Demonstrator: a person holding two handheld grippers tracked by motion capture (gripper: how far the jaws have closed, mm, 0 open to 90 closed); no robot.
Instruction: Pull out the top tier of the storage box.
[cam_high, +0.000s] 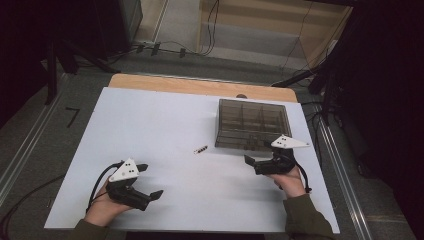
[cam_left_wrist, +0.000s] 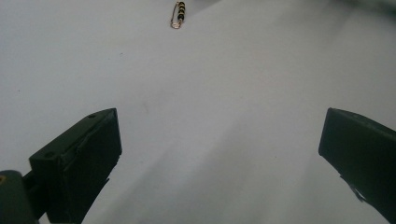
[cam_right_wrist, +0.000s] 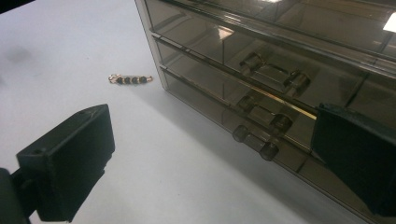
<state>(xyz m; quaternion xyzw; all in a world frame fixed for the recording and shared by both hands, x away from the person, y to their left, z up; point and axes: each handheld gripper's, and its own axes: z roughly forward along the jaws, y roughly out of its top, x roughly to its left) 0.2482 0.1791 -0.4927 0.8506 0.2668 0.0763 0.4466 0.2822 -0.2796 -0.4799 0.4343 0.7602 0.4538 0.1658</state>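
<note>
A small beaded safety pin (cam_high: 200, 149) lies on the white table (cam_high: 165, 120), just left of a smoky clear drawer box (cam_high: 252, 125). My left gripper (cam_high: 151, 181) rests low at the front left, open and holding nothing. In the left gripper view the pin (cam_left_wrist: 178, 14) lies far ahead of the wide-apart jaws (cam_left_wrist: 219, 154). My right gripper (cam_high: 256, 153) is open at the box's front. In the right gripper view its jaws (cam_right_wrist: 212, 154) face the stacked drawers (cam_right_wrist: 261, 114), whose handles are closed up against the front. The pin (cam_right_wrist: 130, 79) lies left of the box.
The table's wooden far edge (cam_high: 200, 86) shows behind the white board. Cables and dark stands lie on the floor beyond (cam_high: 160, 49). Bare white surface spreads across the left and middle of the table.
</note>
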